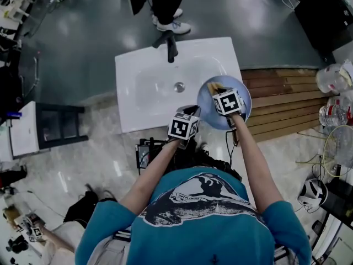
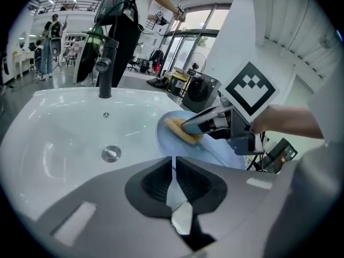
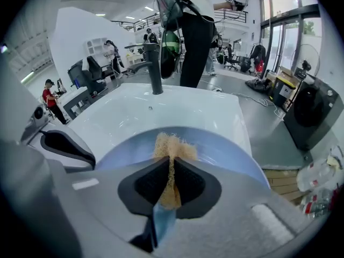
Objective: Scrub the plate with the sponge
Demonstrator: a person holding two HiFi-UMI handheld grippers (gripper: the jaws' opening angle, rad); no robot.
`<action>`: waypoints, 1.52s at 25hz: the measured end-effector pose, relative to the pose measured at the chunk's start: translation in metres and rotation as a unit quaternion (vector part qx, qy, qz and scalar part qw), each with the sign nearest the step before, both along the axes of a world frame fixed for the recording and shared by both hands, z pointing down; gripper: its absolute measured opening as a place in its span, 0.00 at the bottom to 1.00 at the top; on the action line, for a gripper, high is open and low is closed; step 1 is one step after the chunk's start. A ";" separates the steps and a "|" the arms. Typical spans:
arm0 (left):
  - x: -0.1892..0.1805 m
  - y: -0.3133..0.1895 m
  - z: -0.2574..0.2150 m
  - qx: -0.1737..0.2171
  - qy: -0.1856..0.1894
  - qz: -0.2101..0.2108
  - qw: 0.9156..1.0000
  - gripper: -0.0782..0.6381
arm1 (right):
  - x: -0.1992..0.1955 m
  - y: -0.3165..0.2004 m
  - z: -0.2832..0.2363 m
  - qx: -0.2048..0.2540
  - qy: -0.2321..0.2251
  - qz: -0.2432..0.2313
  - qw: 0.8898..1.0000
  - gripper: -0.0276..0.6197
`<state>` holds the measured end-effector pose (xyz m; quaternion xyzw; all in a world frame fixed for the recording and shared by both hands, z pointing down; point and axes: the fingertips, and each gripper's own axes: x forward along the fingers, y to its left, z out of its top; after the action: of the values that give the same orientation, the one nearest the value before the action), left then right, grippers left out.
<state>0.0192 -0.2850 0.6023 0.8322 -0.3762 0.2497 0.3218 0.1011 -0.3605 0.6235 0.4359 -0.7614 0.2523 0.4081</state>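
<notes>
The blue plate (image 1: 244, 115) sits at the right side of the white sink (image 1: 143, 87), its right half reaching past the sink's edge over the wooden slats (image 1: 281, 101); I cannot tell whether it rests on the sink. The left gripper (image 1: 193, 111) comes in from the near left. In its own view its 2 jaws are drawn almost together on the plate's (image 2: 171, 144) thin near-left rim, with the pale edge pinched in the narrow slit between the pads of the left gripper (image 2: 173, 168). The right gripper (image 1: 218, 88) reaches over the plate from the near side and points steeply down. Its jaws are clamped on the yellow sponge (image 3: 171, 144), which sticks out past the tips of the right gripper (image 3: 172, 179) and presses on the far part of the plate (image 3: 228, 152). From the left gripper view the same sponge (image 2: 179, 130) lies flat on the plate's far-left area under the right gripper (image 2: 186, 128). In the head view the sponge (image 1: 214, 85) shows just beyond the marker cube. The black faucet (image 1: 171, 46) stands at the sink's far edge, and the round drain (image 1: 179, 86) lies in the basin just left of the plate. 1 person (image 1: 170, 22) stands on the far side of the sink, and clear bottles (image 1: 331, 79) lie far right.
</notes>
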 end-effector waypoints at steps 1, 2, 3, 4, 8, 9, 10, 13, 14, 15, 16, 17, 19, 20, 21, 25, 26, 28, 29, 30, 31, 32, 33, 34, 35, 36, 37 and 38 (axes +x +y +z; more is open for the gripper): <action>0.000 0.000 -0.001 0.003 -0.002 0.001 1.000 0.14 | 0.008 -0.002 -0.001 0.000 0.004 0.008 1.000 0.09; 0.000 0.000 -0.001 0.005 -0.003 0.000 1.000 0.13 | 0.016 -0.003 -0.001 0.000 0.007 0.016 1.000 0.09; 0.000 0.001 -0.001 0.007 -0.004 0.000 1.000 0.13 | 0.023 -0.003 -0.001 0.000 0.011 0.024 1.000 0.09; 0.000 0.001 -0.001 0.008 -0.005 0.000 1.000 0.13 | 0.031 -0.004 -0.001 0.000 0.015 0.031 0.999 0.09; -0.001 0.000 0.000 0.008 -0.008 -0.005 1.000 0.13 | 0.064 -0.005 -0.001 0.002 0.033 0.059 0.998 0.09; -0.001 0.000 0.001 0.007 -0.008 -0.007 1.000 0.13 | 0.070 -0.005 -0.001 0.001 0.035 0.064 0.997 0.09; -0.001 0.000 0.001 0.005 -0.008 -0.009 1.000 0.13 | 0.075 -0.005 0.000 0.000 0.036 0.069 0.997 0.09; 0.000 -0.001 0.002 0.003 -0.008 -0.013 1.000 0.13 | 0.082 -0.005 -0.001 0.001 0.033 0.078 0.996 0.09; 0.000 -0.001 0.002 0.003 -0.008 -0.014 1.000 0.13 | 0.081 -0.005 -0.002 0.003 0.032 0.078 0.996 0.09; 0.000 -0.001 0.002 0.002 -0.008 -0.015 1.000 0.13 | 0.079 -0.004 -0.004 0.006 0.029 0.075 0.997 0.09; 0.000 -0.002 0.002 0.002 -0.008 -0.016 1.000 0.13 | 0.073 -0.001 -0.007 0.009 0.023 0.068 0.997 0.09; 0.000 -0.002 0.002 0.002 -0.008 -0.016 1.000 0.13 | 0.065 0.003 -0.011 0.011 0.013 0.059 0.998 0.09; -0.001 -0.002 0.002 0.003 -0.010 -0.017 1.000 0.13 | 0.041 0.015 -0.016 0.012 -0.013 0.035 0.999 0.09; -0.001 -0.002 0.001 0.003 -0.011 -0.018 1.000 0.13 | 0.028 0.023 -0.017 0.010 -0.024 0.021 0.999 0.09; -0.001 -0.002 0.001 0.003 -0.012 -0.018 1.000 0.13 | 0.015 0.032 -0.017 0.006 -0.032 0.007 0.999 0.09; -0.001 -0.002 0.000 0.003 -0.016 -0.018 1.000 0.13 | -0.029 0.064 -0.010 -0.010 -0.043 -0.054 0.998 0.09; -0.001 -0.001 0.000 0.003 -0.017 -0.018 1.000 0.13 | -0.036 0.069 -0.006 -0.012 -0.041 -0.063 0.997 0.09; -0.001 -0.001 0.001 0.002 -0.018 -0.020 1.000 0.13 | -0.042 0.074 0.000 -0.011 -0.036 -0.073 0.997 0.09; -0.002 -0.001 0.001 0.002 -0.018 -0.021 1.000 0.13 | -0.042 0.074 0.002 -0.009 -0.035 -0.075 0.997 0.09; -0.002 -0.001 0.001 0.002 -0.018 -0.022 1.000 0.13 | -0.042 0.074 0.002 -0.008 -0.034 -0.077 0.996 0.09; -0.002 -0.001 0.001 0.002 -0.019 -0.023 1.000 0.13 | -0.041 0.073 0.002 -0.009 -0.035 -0.077 0.996 0.09; -0.002 -0.002 0.001 0.002 -0.019 -0.024 1.000 0.13 | -0.040 0.072 0.002 -0.011 -0.037 -0.076 0.996 0.09; -0.002 -0.002 0.001 0.002 -0.019 -0.024 1.000 0.13 | -0.038 0.071 0.001 -0.012 -0.039 -0.074 0.996 0.09; -0.002 -0.002 0.000 0.001 -0.019 -0.024 1.000 0.13 | -0.034 0.070 0.001 -0.013 -0.037 -0.070 0.997 0.09; -0.001 -0.002 0.000 0.001 -0.019 -0.025 1.000 0.13 | -0.028 0.069 0.000 -0.012 -0.035 -0.066 0.997 0.09; -0.001 -0.002 0.000 0.001 -0.019 -0.025 1.000 0.13 | -0.022 0.067 0.000 -0.010 -0.033 -0.060 0.998 0.09; -0.001 -0.002 -0.001 0.001 -0.019 -0.026 0.999 0.13 | -0.014 0.065 0.000 -0.009 -0.030 -0.053 0.998 0.09; -0.001 -0.002 0.000 0.002 -0.020 -0.026 0.999 0.13 | -0.006 0.062 0.000 -0.007 -0.027 -0.045 0.999 0.09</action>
<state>0.0179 -0.2872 0.6018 0.8177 -0.4042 0.2568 0.3194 0.0952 -0.2986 0.6238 0.3918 -0.7889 0.2509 0.4016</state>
